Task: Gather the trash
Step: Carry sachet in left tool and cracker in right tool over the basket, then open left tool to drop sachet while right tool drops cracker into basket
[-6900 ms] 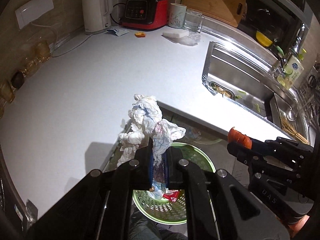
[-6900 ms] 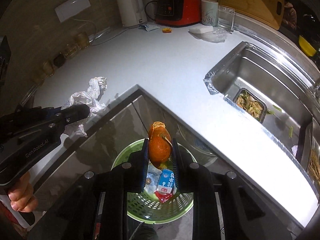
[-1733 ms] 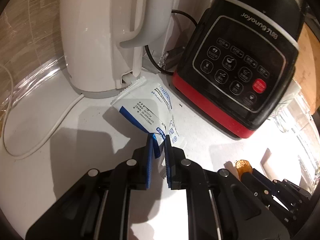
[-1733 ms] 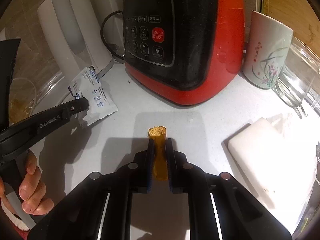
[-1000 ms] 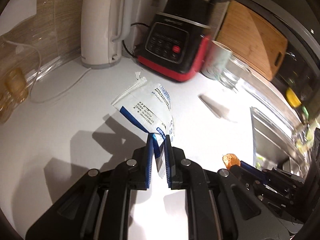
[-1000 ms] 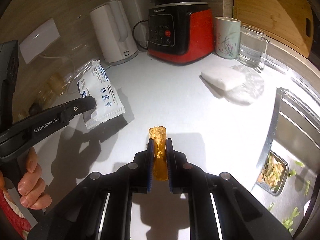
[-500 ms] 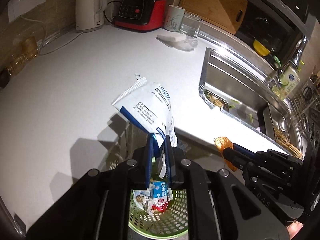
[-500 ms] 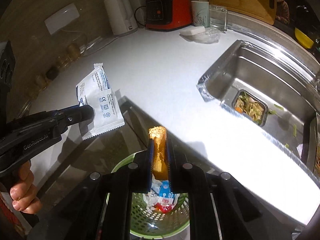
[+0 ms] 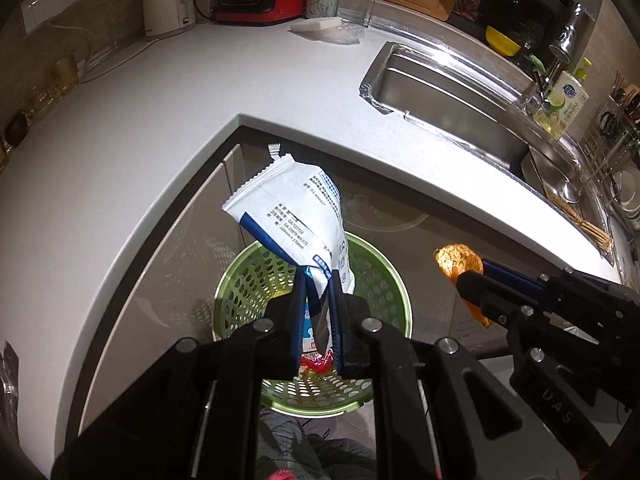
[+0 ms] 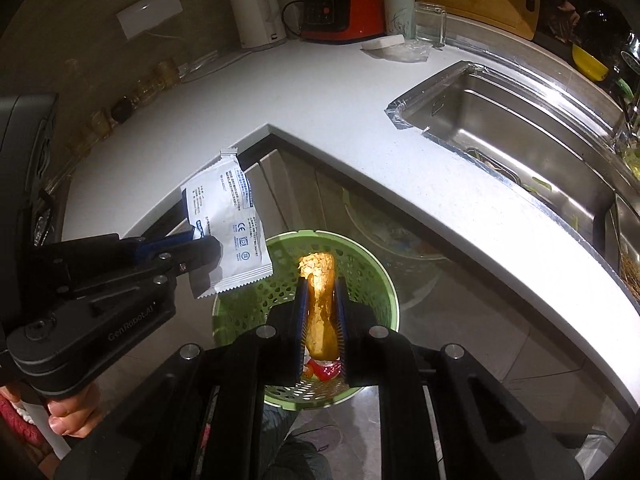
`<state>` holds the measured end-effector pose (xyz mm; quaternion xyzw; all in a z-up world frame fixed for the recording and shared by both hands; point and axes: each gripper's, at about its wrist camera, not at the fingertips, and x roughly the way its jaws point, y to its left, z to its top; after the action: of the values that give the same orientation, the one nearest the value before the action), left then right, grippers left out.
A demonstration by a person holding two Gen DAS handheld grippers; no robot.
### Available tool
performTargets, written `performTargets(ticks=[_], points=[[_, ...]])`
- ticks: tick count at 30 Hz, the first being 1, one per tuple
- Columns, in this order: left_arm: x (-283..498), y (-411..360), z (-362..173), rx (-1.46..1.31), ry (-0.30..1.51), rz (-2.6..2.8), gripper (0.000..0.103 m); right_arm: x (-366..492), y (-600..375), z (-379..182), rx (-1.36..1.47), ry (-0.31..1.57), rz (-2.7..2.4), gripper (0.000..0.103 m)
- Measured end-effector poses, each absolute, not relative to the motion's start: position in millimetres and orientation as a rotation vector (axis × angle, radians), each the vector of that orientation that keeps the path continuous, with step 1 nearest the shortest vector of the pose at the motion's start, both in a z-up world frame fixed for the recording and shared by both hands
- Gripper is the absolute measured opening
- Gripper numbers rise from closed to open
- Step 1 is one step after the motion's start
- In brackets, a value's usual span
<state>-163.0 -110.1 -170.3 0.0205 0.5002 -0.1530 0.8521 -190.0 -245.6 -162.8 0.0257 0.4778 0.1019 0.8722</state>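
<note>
Peel (image 10: 320, 304) btwn opening right jaws (over bin (image 10: 384, 280)).

Dim kitchen, glare on the countertop (image 10: 460, 184) (perhaps overexposed), fisheye edges bent and dark.

The green basket (image 9: 394, 280) has its near rim and most of its contents hidden behind the left hand-held gripper (image 9: 317, 280). The packet (image 9: 288, 216) carries print too small to read. At the lower left of the right wrist view, the person's hand (image 10: 74, 410) is cut off by the frame edge.
</note>
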Motion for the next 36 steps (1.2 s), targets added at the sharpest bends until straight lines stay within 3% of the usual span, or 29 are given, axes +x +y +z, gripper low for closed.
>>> performTargets(ticks=[9,14,18,22,26,31,33,36], points=[[-167,-116,-197,0.055,1.098,-0.315,0.011,-192,-250,-168,0.069,1.009,0.208,0.015],[-163,-119,-230,0.072,1.169,-0.317,0.017,-191,-246,-175,0.071,1.029,0.213,0.017],[-162,-115,-248,0.057,1.213,-0.313,0.033,-191,-246,-179,0.069,1.044,0.207,0.017],[-162,-111,-245,0.047,1.212,-0.313,0.040,-190,-249,-182,0.073,1.052,0.196,0.017],[-160,-98,-223,0.036,1.171,-0.300,0.050,-187,-249,-184,0.077,1.058,0.193,0.017],[-159,-75,-181,0.022,1.071,-0.242,0.070,-182,-238,-195,0.061,1.085,0.221,0.018],[-158,-69,-169,0.032,1.040,-0.223,0.075,-181,-231,-204,0.049,1.107,0.237,0.026],[-157,-62,-158,0.052,1.017,-0.195,0.078,-179,-220,-214,0.023,1.131,0.236,0.069]])
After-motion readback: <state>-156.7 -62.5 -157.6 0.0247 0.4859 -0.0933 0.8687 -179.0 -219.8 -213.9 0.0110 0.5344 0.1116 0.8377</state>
